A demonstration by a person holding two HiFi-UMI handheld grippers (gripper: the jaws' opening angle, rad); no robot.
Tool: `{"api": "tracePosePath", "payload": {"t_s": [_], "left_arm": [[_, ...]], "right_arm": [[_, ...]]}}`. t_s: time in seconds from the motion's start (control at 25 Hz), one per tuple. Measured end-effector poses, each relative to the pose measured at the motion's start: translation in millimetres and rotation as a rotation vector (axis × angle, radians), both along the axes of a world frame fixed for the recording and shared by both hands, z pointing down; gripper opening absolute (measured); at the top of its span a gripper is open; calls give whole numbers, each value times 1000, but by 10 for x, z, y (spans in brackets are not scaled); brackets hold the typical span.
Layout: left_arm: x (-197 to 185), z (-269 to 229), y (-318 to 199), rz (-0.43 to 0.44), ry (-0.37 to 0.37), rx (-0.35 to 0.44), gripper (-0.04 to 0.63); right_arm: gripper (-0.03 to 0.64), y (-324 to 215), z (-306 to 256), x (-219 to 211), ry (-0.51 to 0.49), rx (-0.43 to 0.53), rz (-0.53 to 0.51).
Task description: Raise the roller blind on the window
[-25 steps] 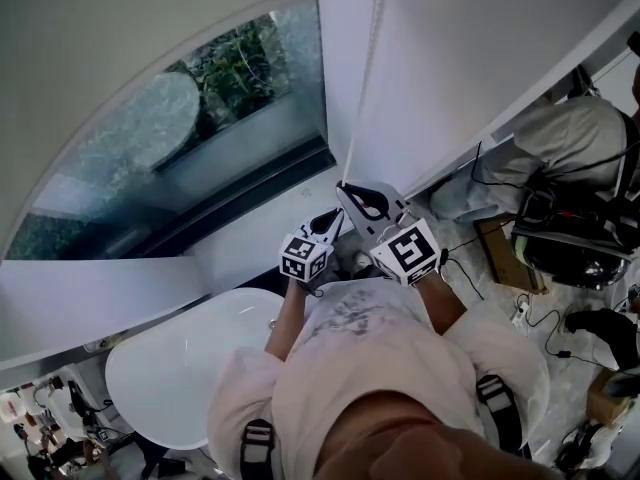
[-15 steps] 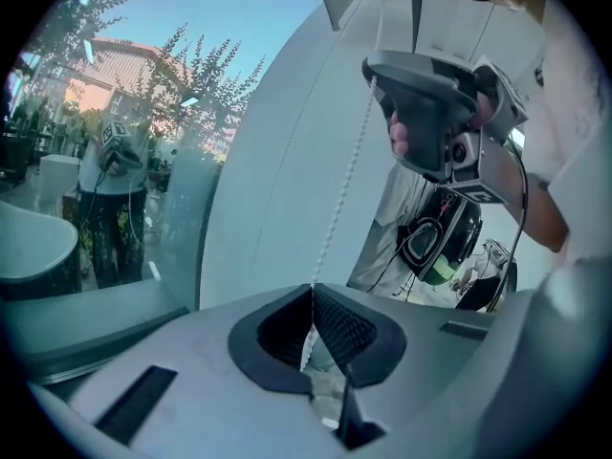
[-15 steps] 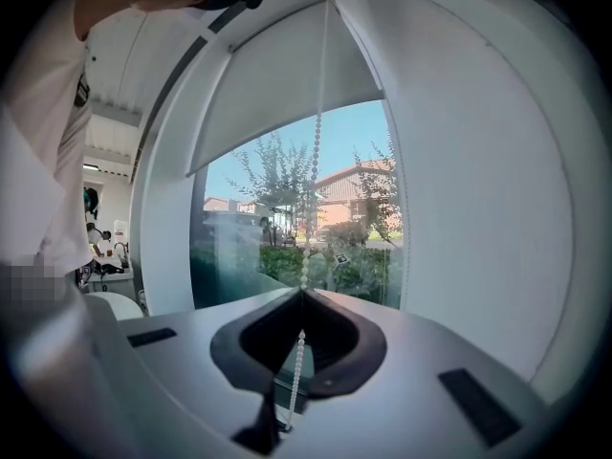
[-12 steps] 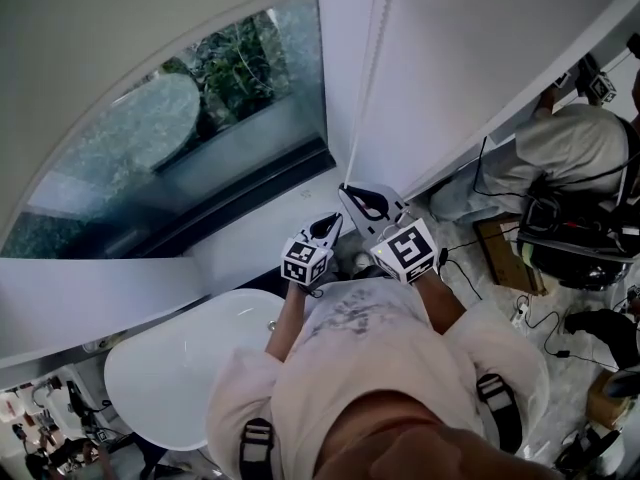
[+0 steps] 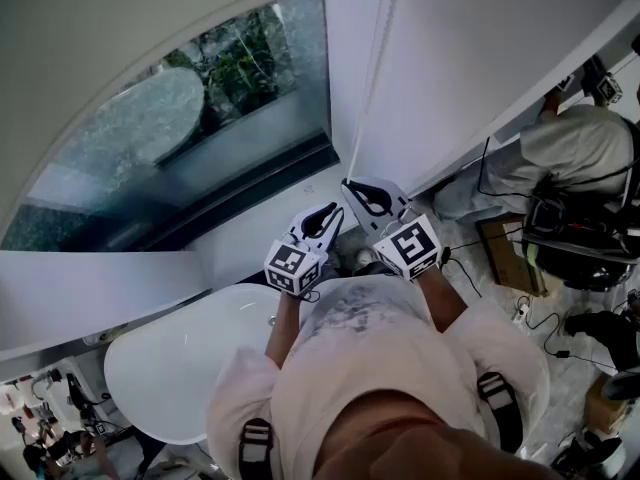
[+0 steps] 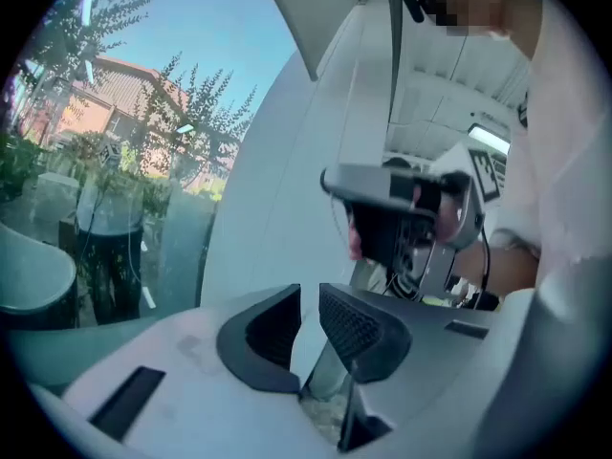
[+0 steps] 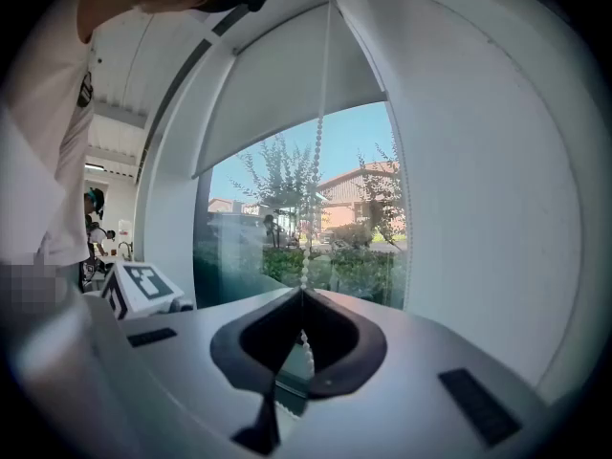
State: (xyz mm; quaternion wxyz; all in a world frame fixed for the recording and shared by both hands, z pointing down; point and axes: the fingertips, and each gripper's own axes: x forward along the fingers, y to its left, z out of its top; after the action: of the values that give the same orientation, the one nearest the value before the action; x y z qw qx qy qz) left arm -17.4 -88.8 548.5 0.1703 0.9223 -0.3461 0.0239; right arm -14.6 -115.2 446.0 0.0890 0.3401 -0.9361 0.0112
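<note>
The window [image 5: 170, 138] takes the upper left, and its roller blind [image 7: 287, 94] covers only the top of the glass. The bead chain [image 7: 316, 161] hangs close to the white side wall and runs down into the right gripper [image 7: 302, 291], whose jaws are pinched on it. Just beside it, the left gripper [image 6: 308, 299] has just been opening its jaws. Their narrow gap holds nothing, apart from the chain.

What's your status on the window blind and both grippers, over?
Right gripper shut on white beaded pull chain. Left gripper jaws just been opening, nothing between them. White fabric roller blind partly raised. Nothing seen fouling the chain.
</note>
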Motion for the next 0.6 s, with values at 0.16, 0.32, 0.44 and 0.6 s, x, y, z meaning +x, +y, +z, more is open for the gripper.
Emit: {"api": "tracePosePath", "payload": {"t_s": [0.16, 0.32, 0.44, 0.6], "left_arm": [[-65, -739, -36, -2, 53, 104, 49], [-74, -1325, -56, 30, 76, 186, 49], [-23, -1753, -108, 65, 82, 248, 62], [79, -2281, -183, 95, 73, 353, 71]], "right_arm": [[61, 7, -9, 11, -4, 3, -2], [61, 17, 1, 11, -4, 2, -2], [61, 13, 6, 1, -5, -1, -3], [61, 58, 6, -9, -9, 0, -5]]}}
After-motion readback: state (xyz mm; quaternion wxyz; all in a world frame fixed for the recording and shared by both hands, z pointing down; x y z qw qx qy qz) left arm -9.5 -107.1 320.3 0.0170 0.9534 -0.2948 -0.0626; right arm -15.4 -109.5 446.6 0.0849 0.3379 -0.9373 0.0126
